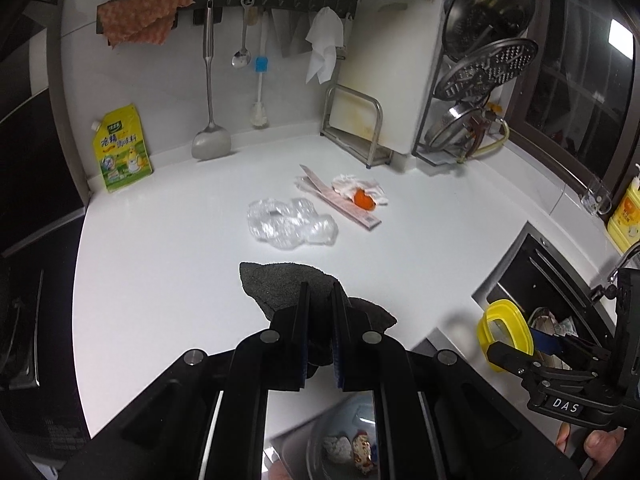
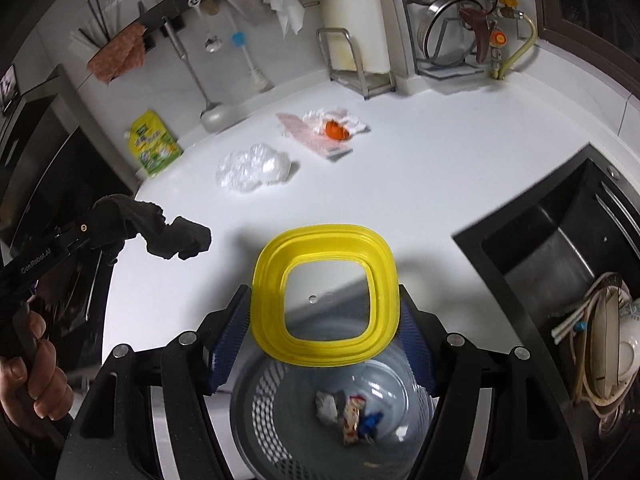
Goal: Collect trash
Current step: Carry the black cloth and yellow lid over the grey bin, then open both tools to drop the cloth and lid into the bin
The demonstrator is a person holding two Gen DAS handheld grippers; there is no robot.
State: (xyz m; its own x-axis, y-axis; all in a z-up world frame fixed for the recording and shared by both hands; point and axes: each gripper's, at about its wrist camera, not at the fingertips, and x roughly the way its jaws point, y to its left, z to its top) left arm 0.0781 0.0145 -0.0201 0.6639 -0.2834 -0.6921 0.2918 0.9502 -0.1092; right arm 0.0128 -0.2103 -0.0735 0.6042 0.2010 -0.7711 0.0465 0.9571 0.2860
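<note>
My left gripper (image 1: 320,304) is shut on a dark grey rag (image 1: 276,284), held over the front of the white counter (image 1: 160,280); the same rag (image 2: 176,236) hangs from that gripper at the left of the right wrist view. My right gripper (image 2: 324,324) is shut on a yellow-rimmed clear lid (image 2: 324,240), also seen as the lid (image 1: 502,332) at the right of the left wrist view. Under it stands a mesh bin (image 2: 264,392) with crumpled wrappers (image 2: 352,416) inside. On the counter lie a crumpled clear plastic bag (image 1: 290,226), a pink paper strip (image 1: 340,202) and a white tissue (image 1: 356,186) with an orange scrap (image 1: 363,199).
A black sink (image 2: 560,248) with dishes (image 2: 608,344) lies to the right. At the back wall hang utensils (image 1: 208,80) and cloths, and a yellow pouch (image 1: 122,152) leans there. A cutting board rack (image 1: 360,128) and pot lid rack (image 1: 480,80) stand at the back right.
</note>
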